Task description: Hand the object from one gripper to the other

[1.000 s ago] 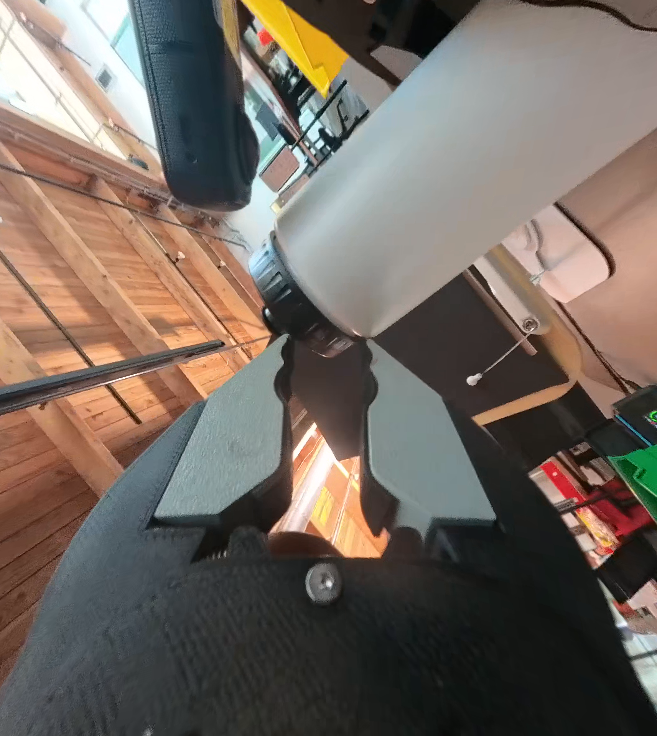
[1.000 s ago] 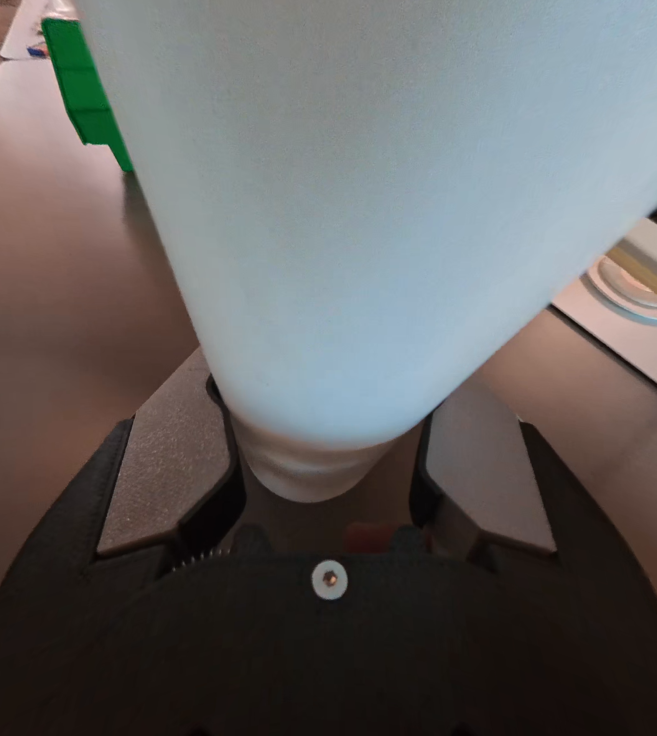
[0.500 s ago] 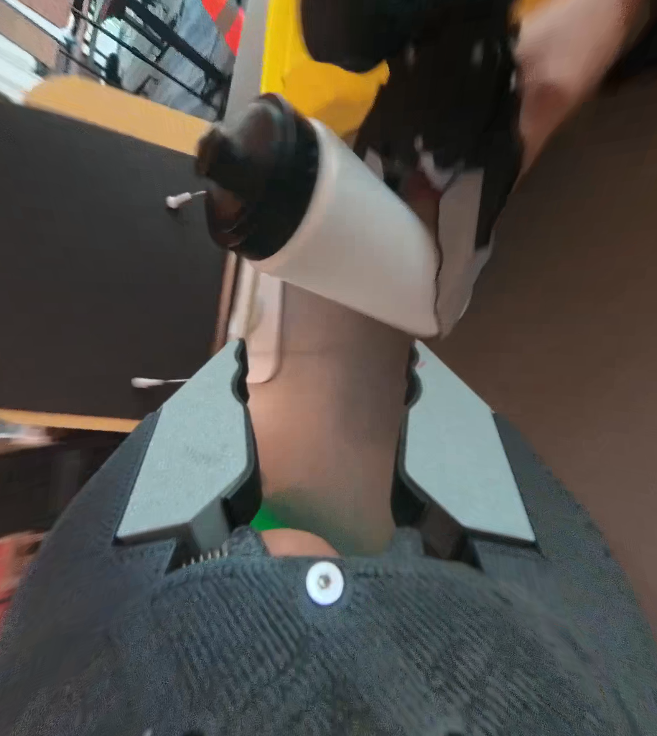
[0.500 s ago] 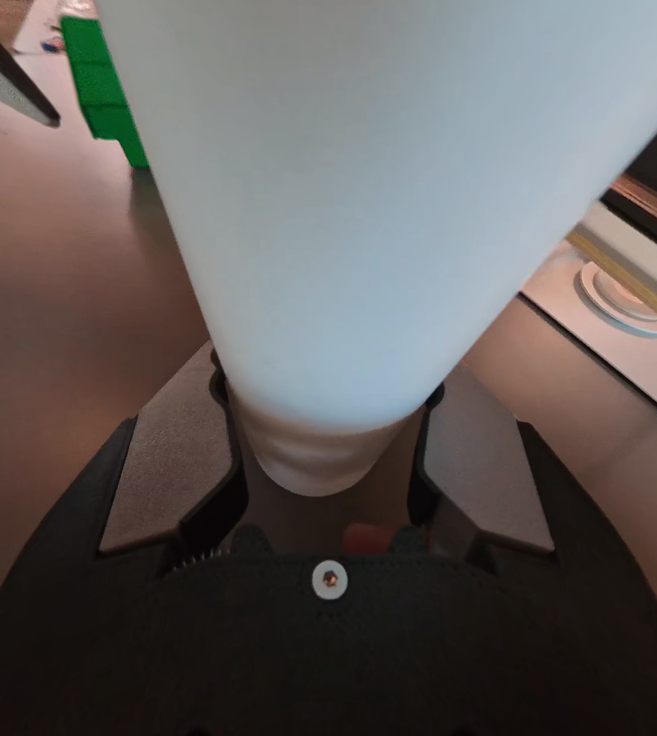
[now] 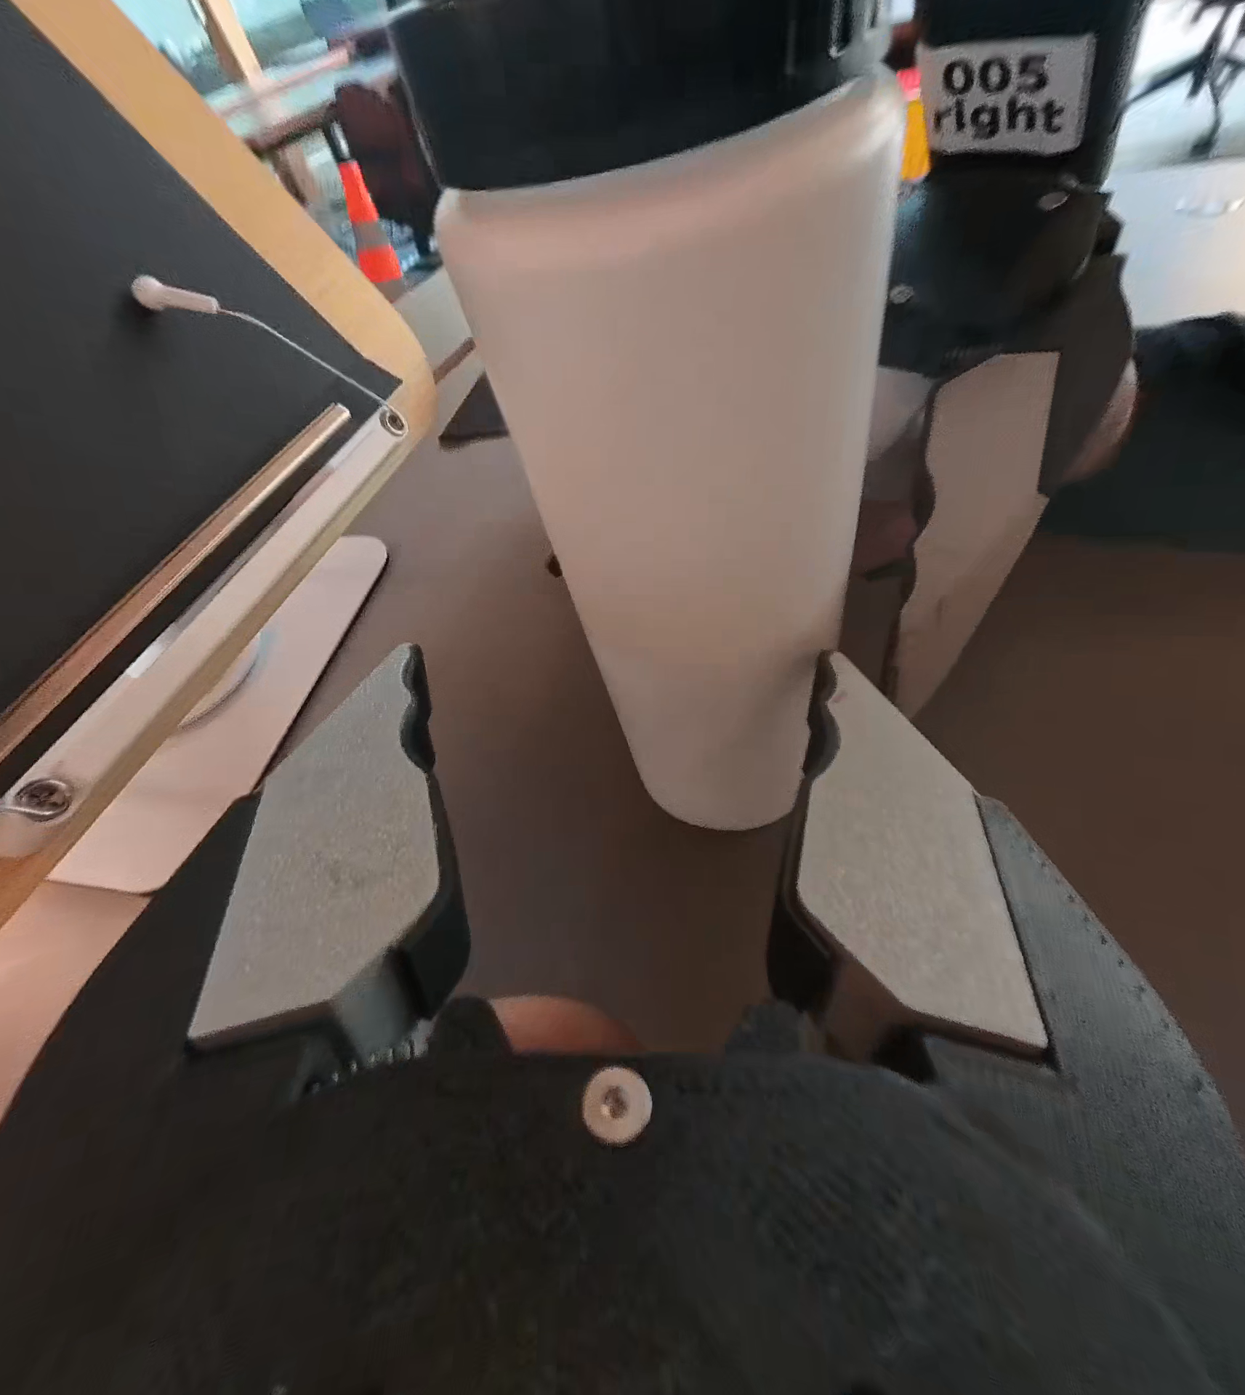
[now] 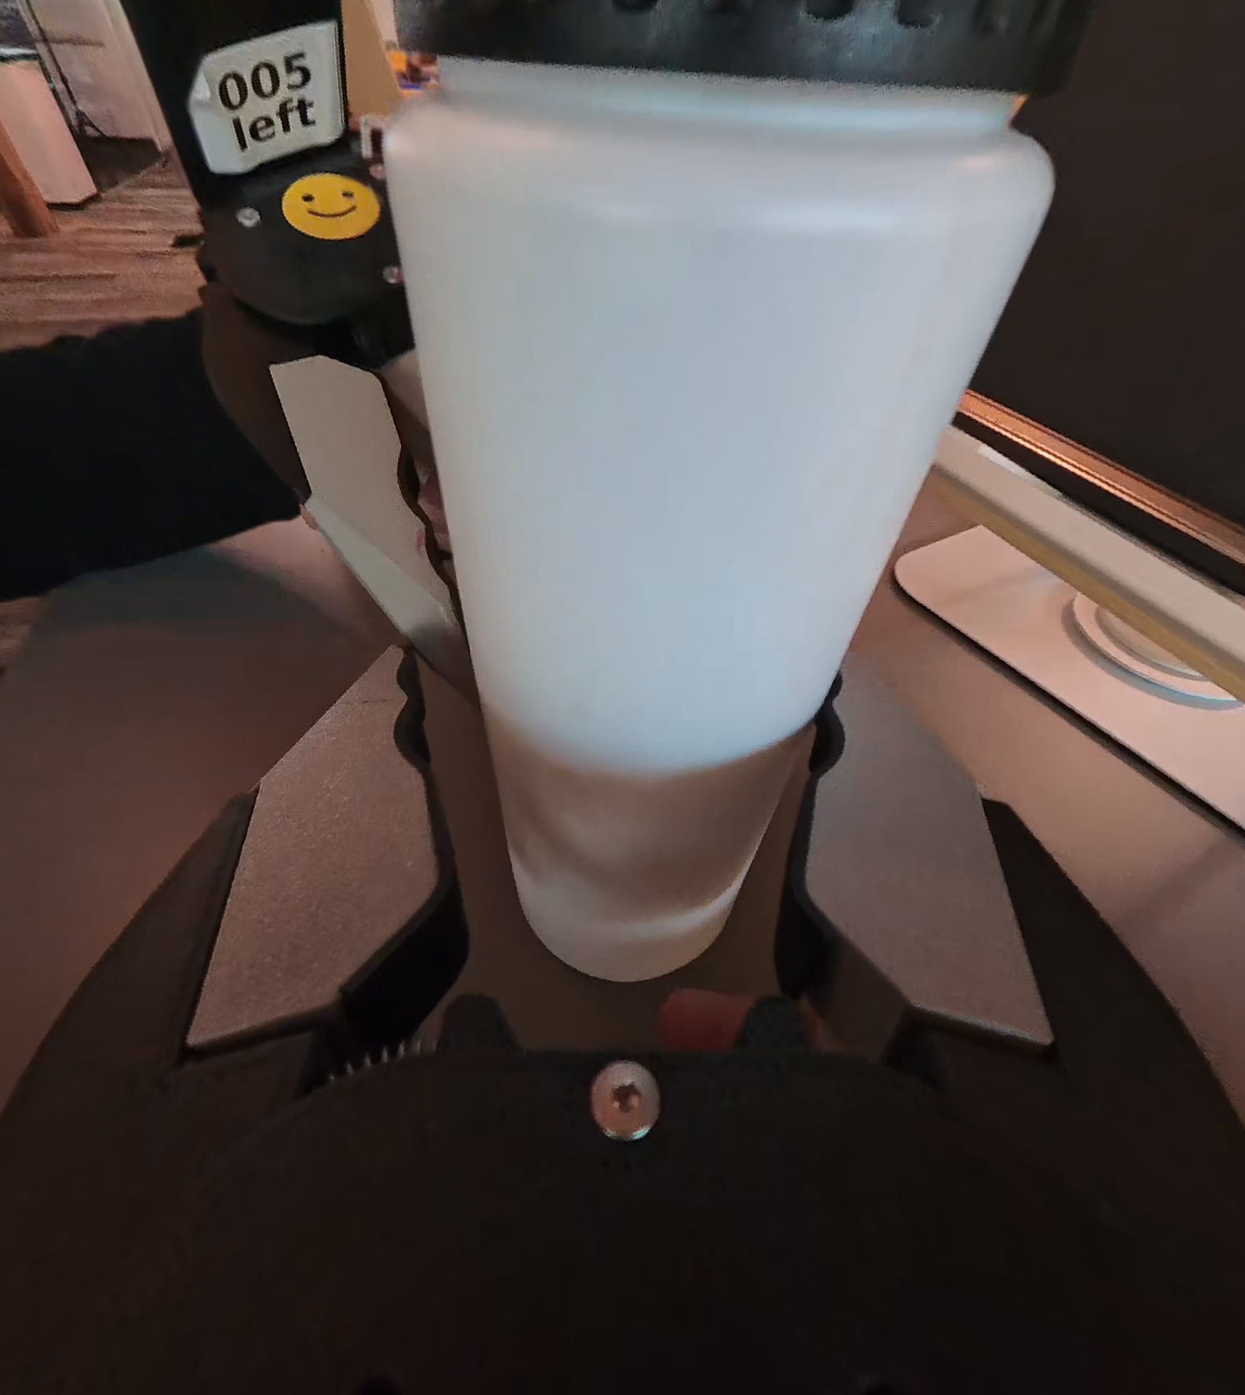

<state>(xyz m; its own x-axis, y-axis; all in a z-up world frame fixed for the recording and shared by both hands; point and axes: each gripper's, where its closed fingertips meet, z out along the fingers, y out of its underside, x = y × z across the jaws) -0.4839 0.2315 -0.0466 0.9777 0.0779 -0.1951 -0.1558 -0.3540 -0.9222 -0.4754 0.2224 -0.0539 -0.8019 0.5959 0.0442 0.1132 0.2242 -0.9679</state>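
A white bottle with a black cap stands upright above the brown table. My right gripper is shut on the bottle's lower body, which sits deep between the jaws. My left gripper is open around the bottle's base from the opposite side. Its right finger is against the bottle, and a gap shows at its left finger. The right gripper's finger shows behind the bottle in the left wrist view. The left gripper's finger shows beside the bottle in the right wrist view.
A black panel with a wooden frame on a white base plate stands close beside the bottle; it also shows in the right wrist view. A person's dark sleeve reaches in behind the left gripper. An orange cone stands far back. The grippers are tip to tip, or close to it.
My left gripper swung down from facing the ceiling, opened wide and came around the bottle's base. The right gripper kept hold and turned the bottle upright.
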